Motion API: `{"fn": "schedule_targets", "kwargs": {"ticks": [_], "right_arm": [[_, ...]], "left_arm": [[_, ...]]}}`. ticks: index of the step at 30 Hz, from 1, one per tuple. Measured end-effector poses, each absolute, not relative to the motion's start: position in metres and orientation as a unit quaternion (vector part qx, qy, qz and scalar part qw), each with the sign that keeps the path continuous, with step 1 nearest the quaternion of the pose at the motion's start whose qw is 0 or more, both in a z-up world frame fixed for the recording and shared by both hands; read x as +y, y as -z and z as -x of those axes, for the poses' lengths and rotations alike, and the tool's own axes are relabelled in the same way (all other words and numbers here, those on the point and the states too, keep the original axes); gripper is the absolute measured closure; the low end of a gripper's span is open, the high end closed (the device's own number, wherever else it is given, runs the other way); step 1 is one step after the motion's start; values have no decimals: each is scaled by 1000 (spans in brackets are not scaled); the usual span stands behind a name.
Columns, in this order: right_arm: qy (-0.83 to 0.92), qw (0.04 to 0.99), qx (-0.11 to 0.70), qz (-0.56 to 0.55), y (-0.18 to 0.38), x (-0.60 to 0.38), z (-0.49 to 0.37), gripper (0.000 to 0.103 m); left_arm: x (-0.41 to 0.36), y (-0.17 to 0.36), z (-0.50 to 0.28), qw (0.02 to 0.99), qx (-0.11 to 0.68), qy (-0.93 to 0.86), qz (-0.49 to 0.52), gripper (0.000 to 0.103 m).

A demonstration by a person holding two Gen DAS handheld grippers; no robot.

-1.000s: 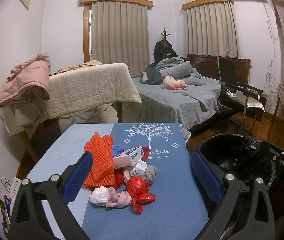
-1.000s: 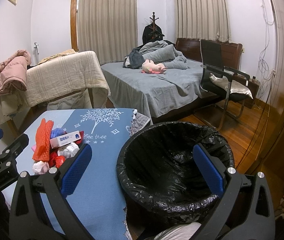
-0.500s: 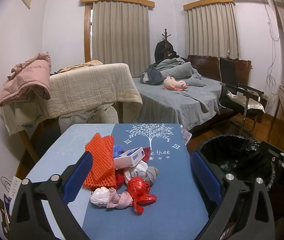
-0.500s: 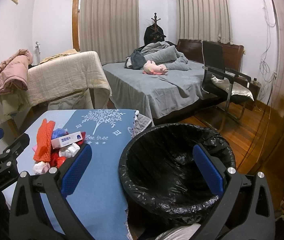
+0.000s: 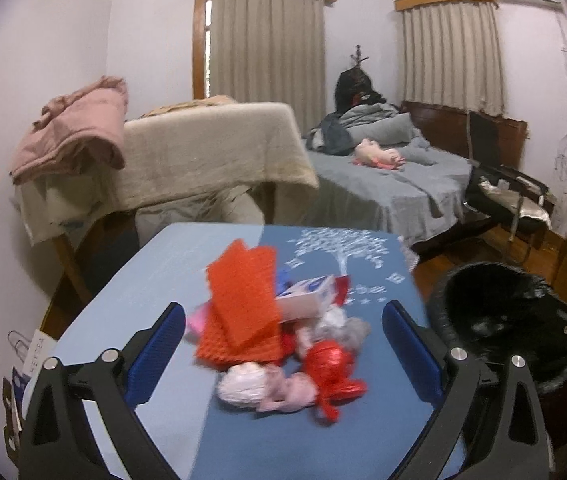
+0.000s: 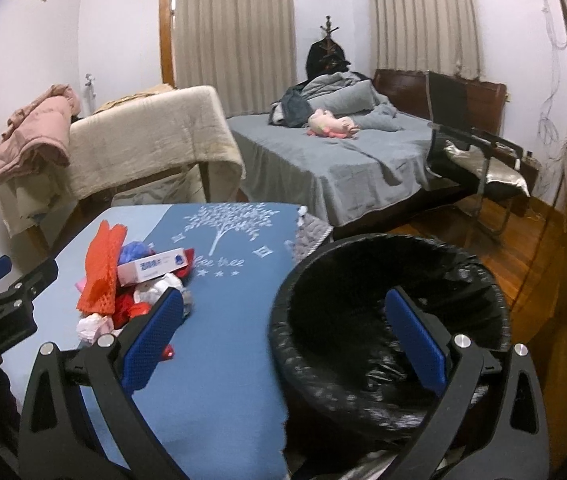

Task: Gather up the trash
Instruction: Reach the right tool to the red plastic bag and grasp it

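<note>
A heap of trash lies on the blue table [image 5: 163, 280] with the white tree print: a folded orange foam mesh sleeve [image 5: 243, 312] on top, a white and blue cardboard box [image 5: 307, 298] leaning against it, a crumpled red foil wrapper [image 5: 329, 364] and a pale pink knotted plastic bag [image 5: 249, 386] at the near edge. The left gripper [image 5: 283, 356] hangs just short of the heap with its 2 blue-padded fingers [image 5: 157, 350] spread wide and holding nothing. The right gripper [image 6: 283, 344] is likewise spread and empty, poised over the round bin with the black plastic liner [image 6: 387, 320], which stands just beside the table's right edge.

Nothing looks collected yet. The pieces overlap, so closing on the red wrapper could drag the pink bag along or tip the box and mesh off the heap. The light wrapper may slip from the pads in transit. The left view is blurred, so the exact gap to the heap is hard to judge.
</note>
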State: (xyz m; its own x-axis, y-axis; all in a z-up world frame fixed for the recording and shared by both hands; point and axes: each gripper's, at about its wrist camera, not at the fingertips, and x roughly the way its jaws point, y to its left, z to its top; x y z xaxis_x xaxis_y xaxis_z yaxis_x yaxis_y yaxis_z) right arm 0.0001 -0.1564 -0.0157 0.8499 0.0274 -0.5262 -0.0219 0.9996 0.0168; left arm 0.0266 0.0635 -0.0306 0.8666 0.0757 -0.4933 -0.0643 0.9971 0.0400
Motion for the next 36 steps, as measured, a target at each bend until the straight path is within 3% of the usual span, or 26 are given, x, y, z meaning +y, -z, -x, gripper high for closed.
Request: {"fn": "schedule_targets", "kwargs": {"ticks": [9, 15, 29, 31, 36], "right_arm": [[-45, 953, 300, -9, 59, -119, -31, 6], [-74, 942, 326, -8, 89, -91, -50, 18], [-141, 918, 369, 33, 128, -24, -79, 29], [-146, 914, 376, 39, 132, -18, -83, 32], [-190, 895, 403, 31, 141, -12, -92, 69]], "left_arm": [[94, 68, -38, 957, 284, -56, -30, 6], [115, 90, -42, 951, 301, -67, -29, 9], [142, 110, -45, 944, 320, -83, -22, 16], [142, 112, -46, 943, 323, -82, -22, 16], [144, 116, -46, 940, 331, -79, -18, 16]]}}
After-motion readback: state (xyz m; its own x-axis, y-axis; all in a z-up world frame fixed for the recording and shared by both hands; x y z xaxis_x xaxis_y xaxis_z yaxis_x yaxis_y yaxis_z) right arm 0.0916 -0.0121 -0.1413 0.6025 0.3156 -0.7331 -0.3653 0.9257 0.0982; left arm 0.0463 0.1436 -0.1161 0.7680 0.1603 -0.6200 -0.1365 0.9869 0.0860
